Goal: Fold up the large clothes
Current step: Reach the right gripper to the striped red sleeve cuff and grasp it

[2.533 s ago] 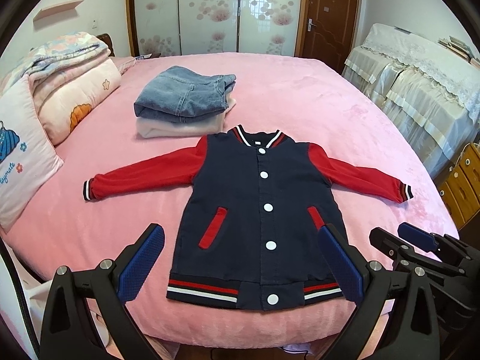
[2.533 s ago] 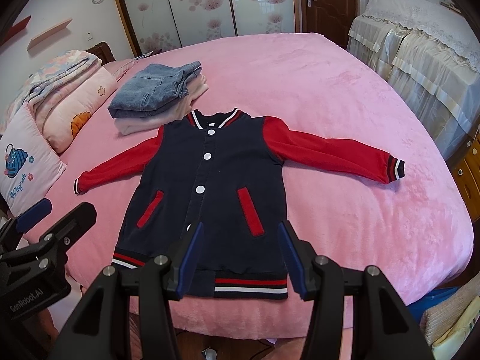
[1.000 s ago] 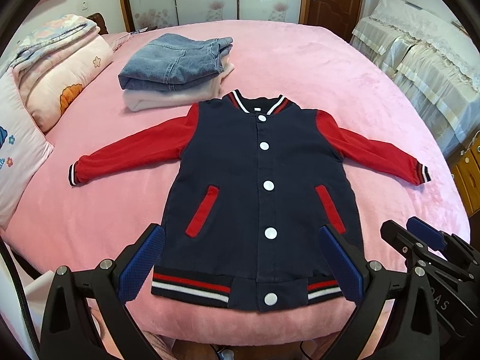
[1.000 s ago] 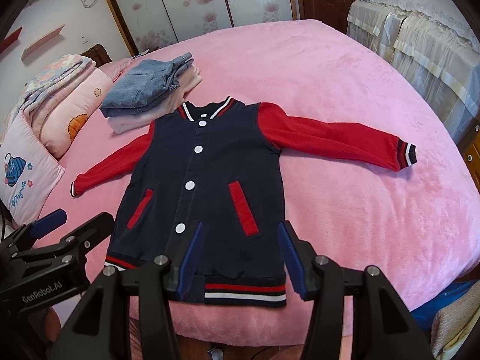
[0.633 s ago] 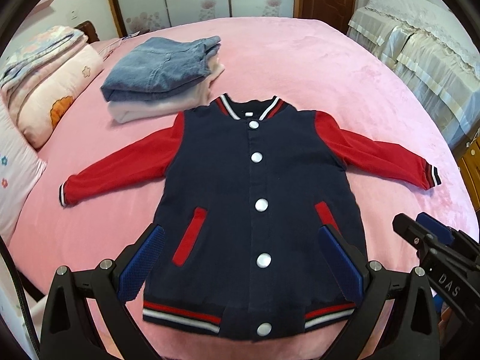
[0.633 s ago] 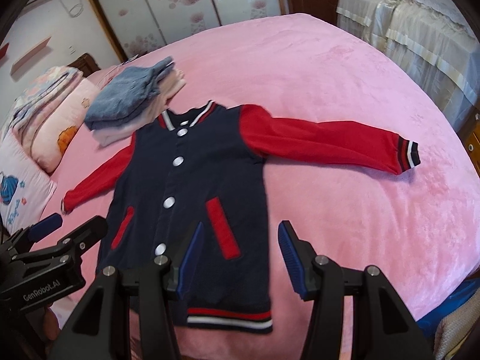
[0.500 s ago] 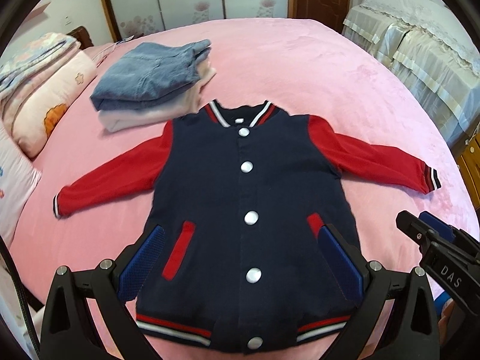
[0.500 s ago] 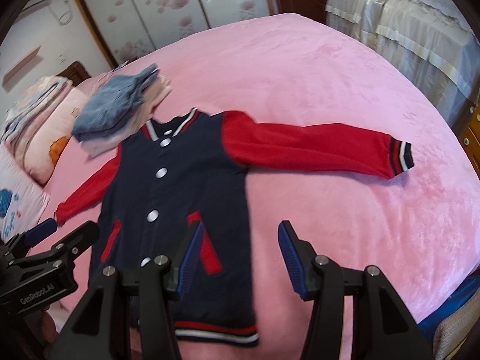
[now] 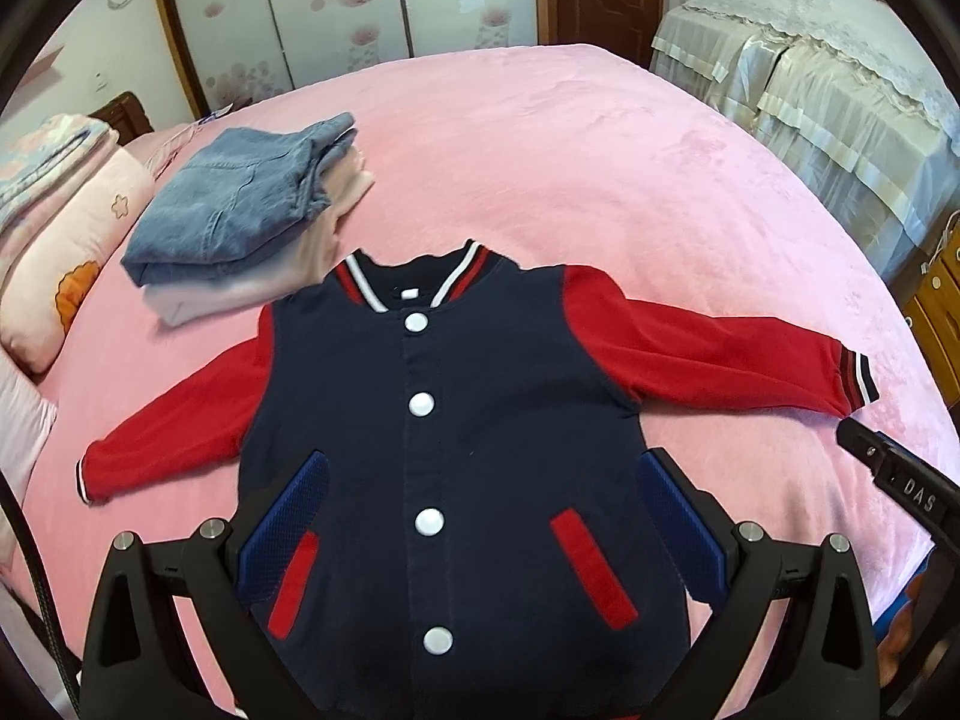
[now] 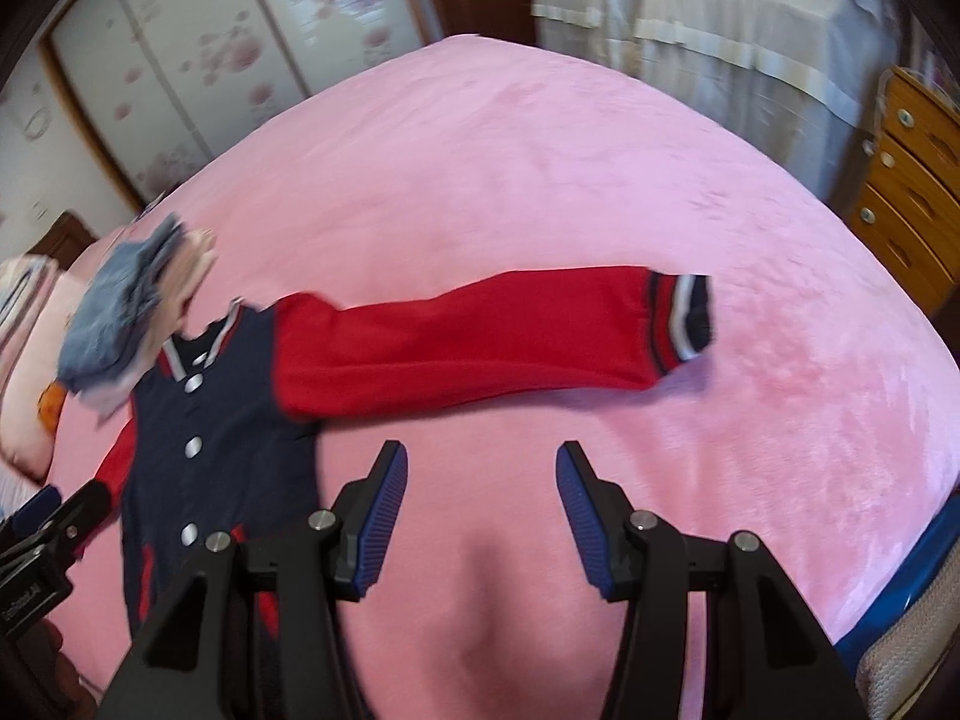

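Both of your grippers have advanced over the bed since the earlier frames: the left gripper now hangs above the lower body of the jacket, and the right gripper has swung off the jacket body toward the red right sleeve, with the wrist view blurred by that travel. Item: jacket, navy body, red sleeves, white snaps, lying flat and face-up on the pink bedspread, both sleeves spread wide. Item: left gripper, jaws spread wide, nothing between the pads, not touching cloth as far as you can see. Item: right gripper, jaws parted at a moderate gap, empty, over bare bedspread just short of the sleeve. Item: folded jeans on a pale folded garment, lying right by the jacket's collar; contact cannot be told. Risks, as judged: if you close the right gripper low, the plush bedspread may come up with the sleeve and drag the fold askew. If you pinch only the top layer of the sleeve, the under layer may lag and bunch. The striped cuff lies far out toward the bed's side, so a sleeve carried across from mid-length could leave the cuff trailing. Pulling one sleeve hard could slide the whole jacket toward the stack.
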### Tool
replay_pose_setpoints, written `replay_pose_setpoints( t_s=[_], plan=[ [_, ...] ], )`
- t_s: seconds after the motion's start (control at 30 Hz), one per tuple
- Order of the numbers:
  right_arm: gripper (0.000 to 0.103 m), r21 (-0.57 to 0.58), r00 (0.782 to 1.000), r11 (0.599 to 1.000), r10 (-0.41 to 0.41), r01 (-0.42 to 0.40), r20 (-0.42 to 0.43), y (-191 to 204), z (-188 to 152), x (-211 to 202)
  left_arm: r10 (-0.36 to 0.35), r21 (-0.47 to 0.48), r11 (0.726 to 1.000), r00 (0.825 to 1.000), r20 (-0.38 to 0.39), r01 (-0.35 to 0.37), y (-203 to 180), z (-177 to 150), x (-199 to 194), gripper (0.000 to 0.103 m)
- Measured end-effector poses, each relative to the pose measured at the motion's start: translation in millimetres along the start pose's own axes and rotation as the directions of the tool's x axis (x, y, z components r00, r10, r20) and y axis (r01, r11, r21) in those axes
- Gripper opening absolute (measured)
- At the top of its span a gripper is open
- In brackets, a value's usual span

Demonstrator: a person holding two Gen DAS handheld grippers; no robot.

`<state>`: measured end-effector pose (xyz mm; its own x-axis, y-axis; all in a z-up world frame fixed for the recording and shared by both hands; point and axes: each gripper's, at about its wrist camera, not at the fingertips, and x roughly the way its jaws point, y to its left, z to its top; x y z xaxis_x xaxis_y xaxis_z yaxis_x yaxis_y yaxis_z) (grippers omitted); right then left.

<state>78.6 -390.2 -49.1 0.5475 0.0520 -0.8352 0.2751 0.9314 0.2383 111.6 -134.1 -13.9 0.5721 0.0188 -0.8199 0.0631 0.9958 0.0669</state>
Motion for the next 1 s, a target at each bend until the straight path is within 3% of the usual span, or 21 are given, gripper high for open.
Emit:
replay_pose_setpoints(
  t_s=[0.27, 0.6, 0.77, 1.0],
  plan=[
    [0.052, 0.160, 0.999, 0.986, -0.046, 0.045, 0.003, -60, 12, 15, -0.003, 0.044, 0.999, 1.000, 0.013, 0.002, -23, 10, 12, 0.101],
    [0.053, 0.344, 0.999, 0.939, 0.006, -0.018, 0.036, -114, 13, 29, -0.021, 0.062, 0.998, 1.000, 0.003, 0.021, -36, 15, 25, 0.101],
    [0.057, 0.389, 0.999, 0.921, 0.006, -0.026, 0.052, -128, 13, 38, -0.020, 0.068, 0.997, 1.000, -0.006, 0.020, -37, 10, 27, 0.101],
    [0.057, 0.356, 0.998, 0.933, 0.020, -0.041, 0.065, -120, 23, 50, -0.024, 0.041, 0.999, 0.999, -0.042, 0.025, -29, 3, 33, 0.101]
  ],
)
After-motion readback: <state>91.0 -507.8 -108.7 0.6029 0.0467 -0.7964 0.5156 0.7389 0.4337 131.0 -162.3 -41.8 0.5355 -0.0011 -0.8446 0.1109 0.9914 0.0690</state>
